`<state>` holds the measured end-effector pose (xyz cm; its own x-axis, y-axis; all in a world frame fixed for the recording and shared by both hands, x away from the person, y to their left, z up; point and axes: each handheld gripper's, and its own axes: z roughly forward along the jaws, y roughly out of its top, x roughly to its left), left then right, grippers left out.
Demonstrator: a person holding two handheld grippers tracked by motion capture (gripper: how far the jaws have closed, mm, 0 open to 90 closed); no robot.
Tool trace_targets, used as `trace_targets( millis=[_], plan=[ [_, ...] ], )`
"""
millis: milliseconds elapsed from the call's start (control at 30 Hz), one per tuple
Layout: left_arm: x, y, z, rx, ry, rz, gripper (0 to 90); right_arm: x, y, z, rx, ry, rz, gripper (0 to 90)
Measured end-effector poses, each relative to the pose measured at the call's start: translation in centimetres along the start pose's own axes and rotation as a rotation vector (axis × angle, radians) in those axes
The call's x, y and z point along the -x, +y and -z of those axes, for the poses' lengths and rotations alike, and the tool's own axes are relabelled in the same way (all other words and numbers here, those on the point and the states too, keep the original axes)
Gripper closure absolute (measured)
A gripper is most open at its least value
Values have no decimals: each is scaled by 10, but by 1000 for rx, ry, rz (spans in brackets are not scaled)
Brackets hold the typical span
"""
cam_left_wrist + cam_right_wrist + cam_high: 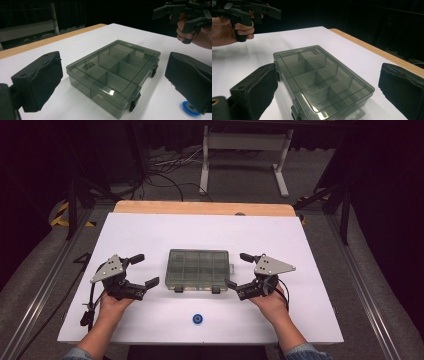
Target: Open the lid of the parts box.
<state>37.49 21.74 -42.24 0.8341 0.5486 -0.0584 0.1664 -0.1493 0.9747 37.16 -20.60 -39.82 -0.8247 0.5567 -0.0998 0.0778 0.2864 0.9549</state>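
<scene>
A smoky clear plastic organiser box [198, 269] [112, 72] [322, 80] with several compartments lies shut at the middle of the white table [150, 230], its two black latches [178, 289] on the near side. My left gripper [144, 270] [112, 80] is open just left of the box, jaws pointing at it, nothing between them. To the box's right my right gripper [238, 270] [327, 90] is open too, facing the box and empty. A small blue ring [197, 319] [190, 108] lies on the table in front of the box.
The table has a wooden strip [200, 208] along its far edge. Beyond it stand a white metal frame [245, 150] and cables [165, 170] on the floor. Rails run along both sides of the table.
</scene>
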Motion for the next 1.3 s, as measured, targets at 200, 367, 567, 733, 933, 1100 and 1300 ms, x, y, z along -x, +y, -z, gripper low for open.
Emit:
trace_targets(
  millis=[200,367,567,733,933,1100,1300],
  plan=[
    [-3,0,-9,-3,-1,-4,19,3,0,-5,-23,8,1,40],
    [-4,2,-14,-29,-25,-21,56,5,0,-10,-63,28,-16,96],
    [-6,-5,-17,-123,-37,-36,71,5,-7,-12,-138,22,-21,127],
    [-8,-13,-22,-178,-37,-36,75,4,-17,-17,-198,32,-29,141],
    [-10,-22,-26,-232,-36,-36,74,4,-26,-19,-240,32,-44,141],
    [-12,-27,-32,-282,-45,-32,71,2,-33,-21,-274,37,-49,141],
    [-10,-31,-36,-321,-59,-30,72,0,-38,-25,-309,49,-53,146]
  ],
)
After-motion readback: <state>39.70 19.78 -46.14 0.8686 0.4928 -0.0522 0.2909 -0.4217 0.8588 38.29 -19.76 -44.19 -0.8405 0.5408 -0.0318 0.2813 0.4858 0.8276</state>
